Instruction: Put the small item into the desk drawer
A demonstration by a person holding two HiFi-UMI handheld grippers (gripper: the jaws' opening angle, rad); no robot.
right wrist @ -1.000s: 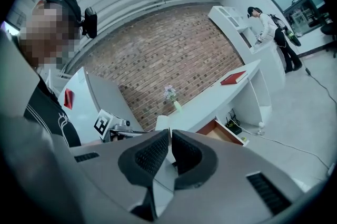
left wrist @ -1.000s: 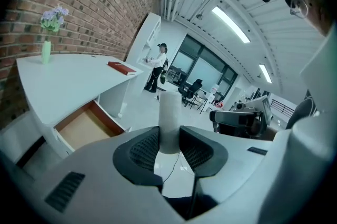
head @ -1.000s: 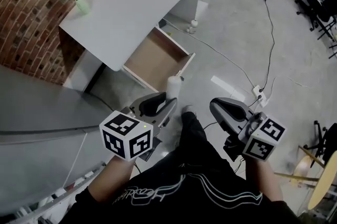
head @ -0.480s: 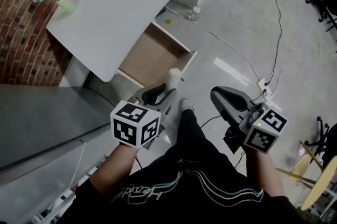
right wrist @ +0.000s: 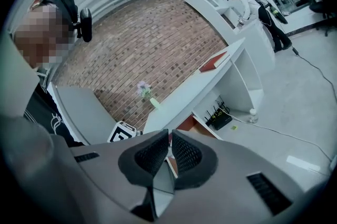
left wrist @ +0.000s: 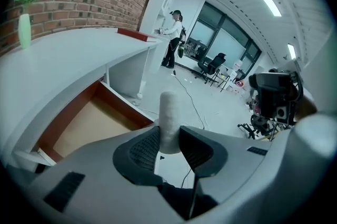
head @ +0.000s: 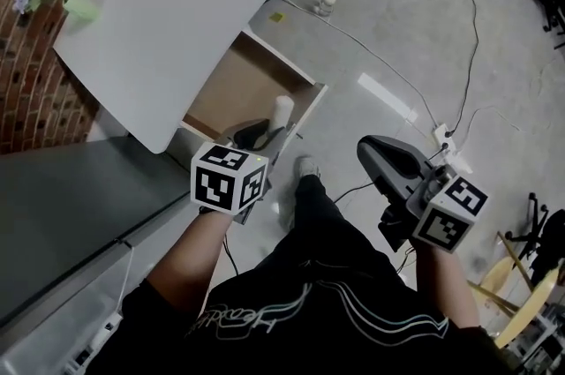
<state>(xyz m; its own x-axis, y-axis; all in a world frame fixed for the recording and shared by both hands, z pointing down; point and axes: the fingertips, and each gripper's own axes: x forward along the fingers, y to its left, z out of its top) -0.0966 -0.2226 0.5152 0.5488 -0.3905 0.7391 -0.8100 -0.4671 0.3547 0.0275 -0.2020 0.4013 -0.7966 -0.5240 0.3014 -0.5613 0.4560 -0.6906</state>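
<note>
White cylinder (left wrist: 169,112) is pinched by the left gripper (left wrist: 169,132) fingers (left wrist: 143,150) near the open drawer (head: 231,86); the right gripper (right wrist: 169,149) fingers are pressed together, empty.

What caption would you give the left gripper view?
Left gripper clamps a white cylinder upright, near the open desk drawer.

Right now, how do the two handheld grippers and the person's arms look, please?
The left gripper and the right gripper both have smooth, rounded grey plastic shells with black, finely gridded pads. Each carries a white cube at its rear, printed with black square markers. The forearms are bare, and the person wears a black top with a white line print.
</note>
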